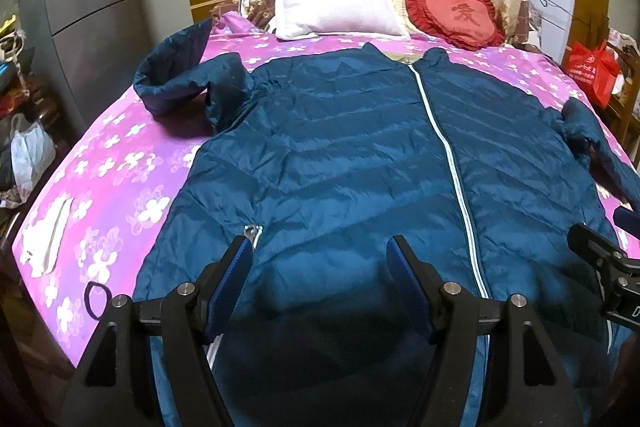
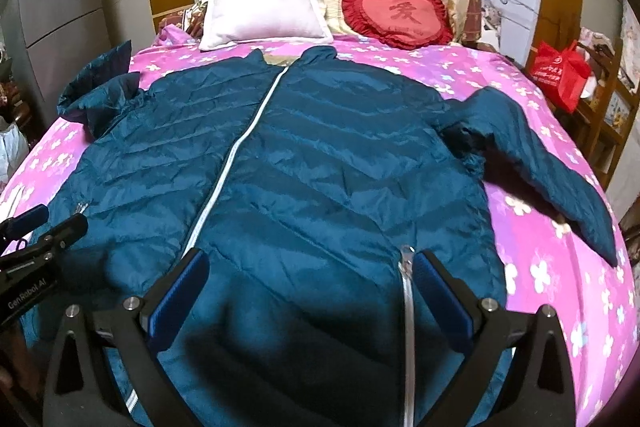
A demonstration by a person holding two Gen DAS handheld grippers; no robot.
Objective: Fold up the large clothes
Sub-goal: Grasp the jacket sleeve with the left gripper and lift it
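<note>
A large teal quilted jacket [image 1: 352, 155] lies front up on the pink flowered bed [image 1: 120, 187], zipped, collar toward the pillows. It also shows in the right wrist view [image 2: 320, 163]. Its left sleeve [image 1: 180, 83] is bunched up near the bed's left side. Its right sleeve [image 2: 552, 171] stretches out to the right. My left gripper [image 1: 320, 255] is open and empty, above the jacket's lower left hem by a pocket zipper [image 1: 253, 230]. My right gripper [image 2: 312, 267] is open and empty, above the lower right hem beside a pocket zipper [image 2: 406, 259].
A white pillow [image 1: 332, 3] and a red heart cushion [image 1: 456, 15] lie at the head of the bed. A black hair tie [image 1: 96, 297] and a white pouch [image 1: 44, 243] lie on the sheet at left. A red bag [image 1: 592, 71] stands right of the bed.
</note>
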